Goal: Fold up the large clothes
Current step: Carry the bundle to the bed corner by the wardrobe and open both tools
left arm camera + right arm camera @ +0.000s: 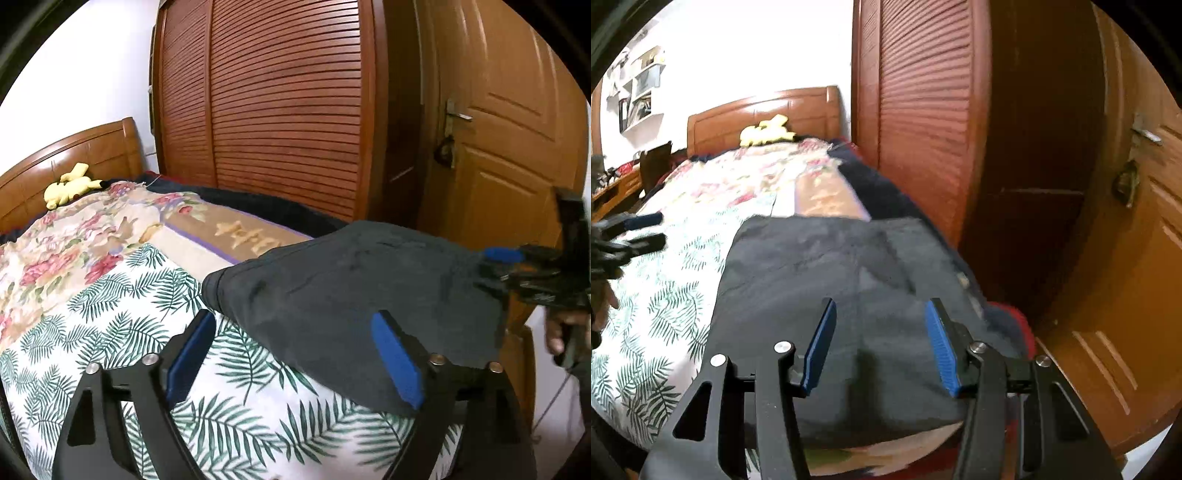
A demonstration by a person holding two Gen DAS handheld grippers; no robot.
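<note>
A dark grey garment lies folded into a flat block on the bed's near right corner; it fills the middle of the right wrist view. My left gripper is open and empty, its right blue pad over the garment's near edge, its left pad over the bedspread. My right gripper is open and empty just above the garment. The right gripper also shows at the right edge of the left wrist view. The left gripper shows at the left edge of the right wrist view.
The bed carries a palm-leaf sheet and a floral blanket. A yellow plush toy lies by the wooden headboard. A louvred wardrobe and a wooden door stand past the bed's right side.
</note>
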